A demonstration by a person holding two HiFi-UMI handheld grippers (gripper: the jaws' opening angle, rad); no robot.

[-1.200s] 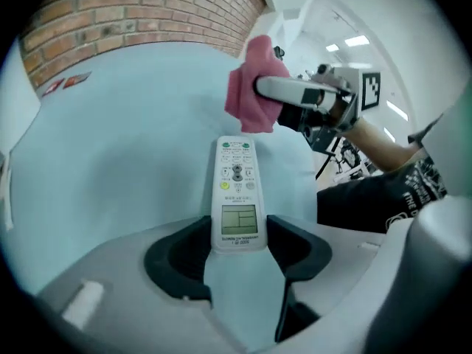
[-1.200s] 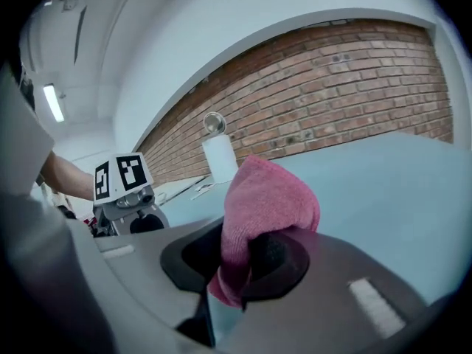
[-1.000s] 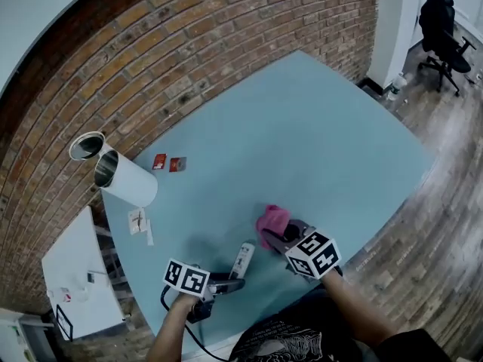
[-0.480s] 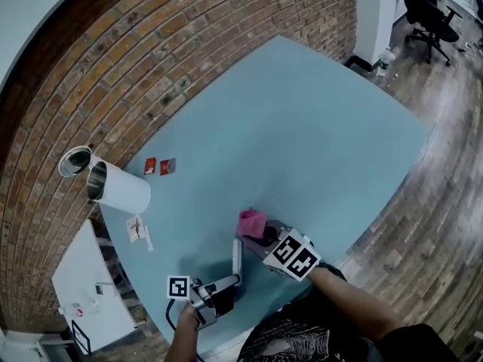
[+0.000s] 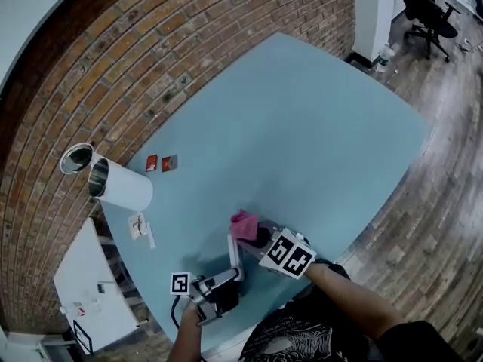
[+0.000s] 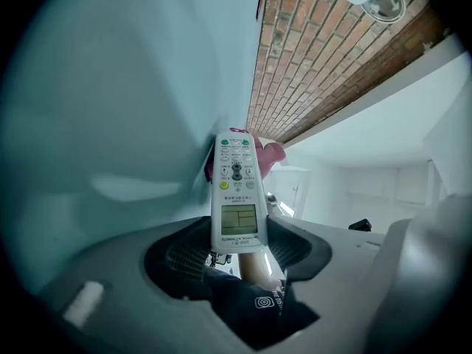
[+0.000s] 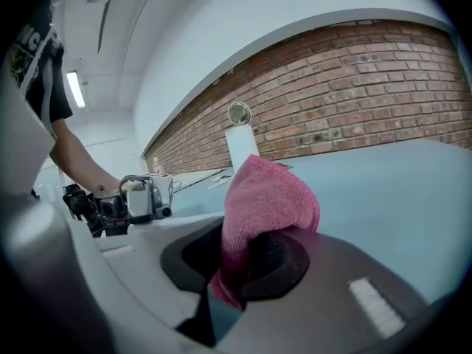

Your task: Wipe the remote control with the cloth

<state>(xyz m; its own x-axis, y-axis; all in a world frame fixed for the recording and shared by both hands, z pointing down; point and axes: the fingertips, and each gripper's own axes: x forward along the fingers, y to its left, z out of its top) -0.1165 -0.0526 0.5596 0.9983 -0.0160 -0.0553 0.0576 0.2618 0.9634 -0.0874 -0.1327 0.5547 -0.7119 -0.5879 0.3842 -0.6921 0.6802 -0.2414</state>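
Head view: left tongs [image 5: 235,276] grip remote control [image 5: 234,252], right tongs [image 5: 259,237] grip cloth [image 5: 243,225] at its far end.

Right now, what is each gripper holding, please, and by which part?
The left gripper holds the remote control by its screen end; the right gripper, the cloth by a fold.

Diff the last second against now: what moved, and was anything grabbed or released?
The left hand-held gripper rolled, turning the remote control clamped in it. The right hand-held gripper carried the pink cloth leftward, up to the remote's far end. Nothing was grabbed or released; both grips held. The white cylinder on the table stayed put.
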